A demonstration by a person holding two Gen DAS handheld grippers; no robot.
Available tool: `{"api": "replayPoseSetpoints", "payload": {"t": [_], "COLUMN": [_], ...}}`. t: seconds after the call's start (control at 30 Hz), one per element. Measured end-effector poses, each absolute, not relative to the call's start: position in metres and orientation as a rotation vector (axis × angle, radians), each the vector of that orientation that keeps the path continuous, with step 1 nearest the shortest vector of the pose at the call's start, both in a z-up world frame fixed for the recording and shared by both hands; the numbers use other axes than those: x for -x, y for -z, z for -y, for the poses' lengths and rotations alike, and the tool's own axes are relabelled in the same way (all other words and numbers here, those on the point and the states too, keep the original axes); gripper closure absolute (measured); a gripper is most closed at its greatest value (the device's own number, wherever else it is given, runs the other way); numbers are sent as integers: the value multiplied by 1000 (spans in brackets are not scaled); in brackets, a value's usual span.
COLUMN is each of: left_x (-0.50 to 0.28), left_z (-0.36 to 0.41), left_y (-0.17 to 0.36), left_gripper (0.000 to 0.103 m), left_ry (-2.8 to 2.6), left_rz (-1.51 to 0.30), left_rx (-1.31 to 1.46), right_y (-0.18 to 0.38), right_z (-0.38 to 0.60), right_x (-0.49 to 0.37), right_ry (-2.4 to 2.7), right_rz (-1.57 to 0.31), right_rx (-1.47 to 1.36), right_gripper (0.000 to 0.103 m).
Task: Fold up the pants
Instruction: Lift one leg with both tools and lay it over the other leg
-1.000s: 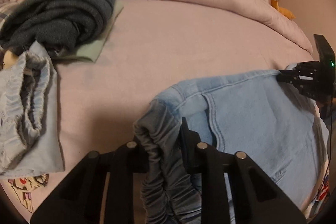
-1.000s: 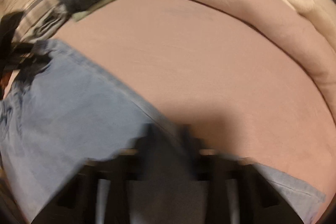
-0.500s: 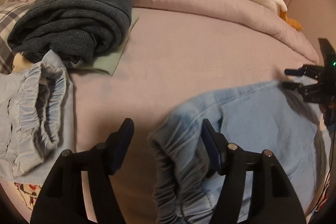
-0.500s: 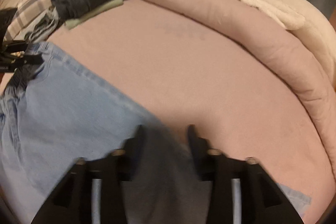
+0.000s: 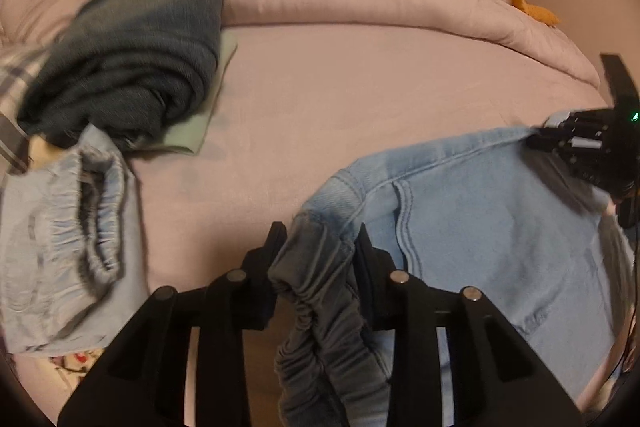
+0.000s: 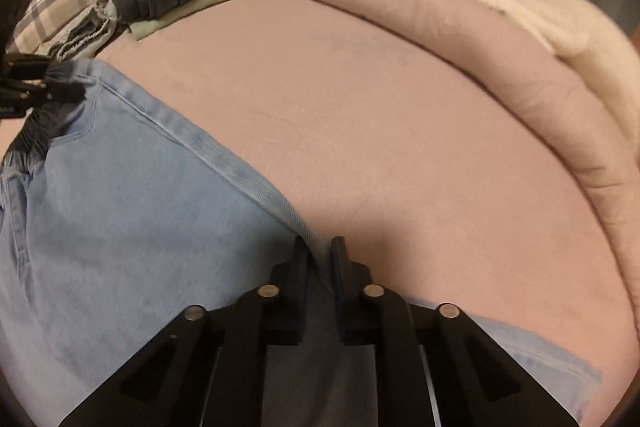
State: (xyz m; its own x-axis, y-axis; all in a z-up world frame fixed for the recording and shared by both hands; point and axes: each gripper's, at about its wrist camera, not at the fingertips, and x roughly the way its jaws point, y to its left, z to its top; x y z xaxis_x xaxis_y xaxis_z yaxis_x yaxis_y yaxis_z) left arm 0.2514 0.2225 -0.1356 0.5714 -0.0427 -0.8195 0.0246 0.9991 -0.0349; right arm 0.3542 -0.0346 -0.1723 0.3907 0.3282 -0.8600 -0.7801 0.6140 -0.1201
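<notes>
**Pants pinched at both ends over the bed**

Left wrist: pants (image 5: 480,227) waistband bunches between the closing left tool (image 5: 320,247), pads pressing it. Right wrist: right tool (image 6: 320,259) is closing on the denim edge, the bed (image 6: 400,127) just ahead.

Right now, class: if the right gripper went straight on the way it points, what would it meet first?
Probably the bare pink bedsheet just past the jeans edge between its closing jaws; depth is unclear.
</notes>
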Motion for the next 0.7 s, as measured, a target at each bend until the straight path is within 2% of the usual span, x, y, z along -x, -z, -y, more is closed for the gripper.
{"api": "replayPoseSetpoints", "payload": {"t": [0.23, 0.4, 0.57, 0.7], "left_x": [-196, -132, -76, -52], "left_z": [-208, -184, -175, -163], "left_y": [103, 94, 115, 153], "left_gripper": [71, 71, 71, 72], "left_ry": [48, 55, 43, 7], "left_rz": [-843, -727, -660, -713], "left_rx": [-53, -137, -123, -203], "right_y": [120, 94, 89, 105], "right_z": [68, 100, 121, 129], "right_x": [-311, -233, -162, -126], "right_ry": [-703, -689, -715, -756], "right_rz": [-765, -669, -625, -647], "right_rx": [524, 539, 511, 501], "right_gripper": [93, 93, 93, 93]}}
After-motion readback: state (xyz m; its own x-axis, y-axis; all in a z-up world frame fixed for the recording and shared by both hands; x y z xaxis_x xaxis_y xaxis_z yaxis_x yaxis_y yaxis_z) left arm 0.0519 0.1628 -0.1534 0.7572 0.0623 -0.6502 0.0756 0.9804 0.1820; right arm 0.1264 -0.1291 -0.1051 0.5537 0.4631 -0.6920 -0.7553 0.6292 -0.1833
